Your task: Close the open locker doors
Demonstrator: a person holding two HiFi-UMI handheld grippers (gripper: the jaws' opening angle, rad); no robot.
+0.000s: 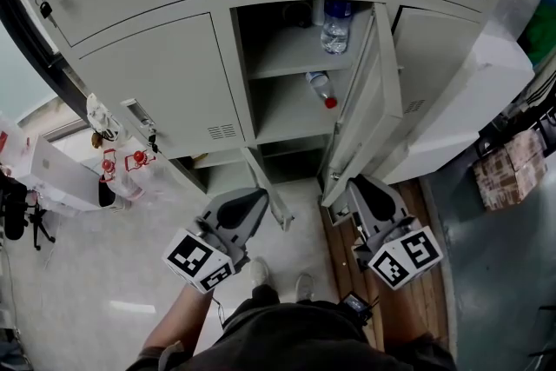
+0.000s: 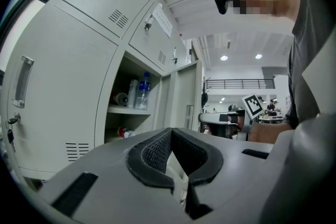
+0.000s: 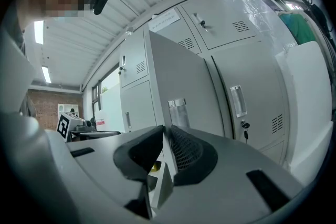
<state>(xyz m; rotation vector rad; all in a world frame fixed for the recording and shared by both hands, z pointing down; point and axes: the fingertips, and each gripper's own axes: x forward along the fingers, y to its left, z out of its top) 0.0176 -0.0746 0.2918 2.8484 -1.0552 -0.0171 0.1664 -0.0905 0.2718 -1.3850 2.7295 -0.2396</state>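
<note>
A bank of grey lockers fills the head view. One middle locker stands open, and its door [image 1: 367, 104] is swung out to the right. An upright water bottle [image 1: 335, 26] stands on its upper shelf and a second bottle [image 1: 321, 89] lies on the shelf below. Beneath it a lower door [image 1: 268, 187] also hangs open, seen edge-on. My left gripper [image 1: 252, 201] is shut and empty, just left of that lower door. My right gripper [image 1: 359, 185] is also shut and empty, close to the bottom edge of the upper door. The right gripper view shows that door's outer face [image 3: 178, 81] and its handle [image 3: 177, 112].
Keys with red tags [image 1: 130, 161] hang from a closed door at the left. A white box [image 1: 52, 174] sits on the floor there. A white cabinet [image 1: 465, 104] and a wrapped parcel [image 1: 510, 169] crowd the right. The person's shoes [image 1: 280, 278] stand between the grippers.
</note>
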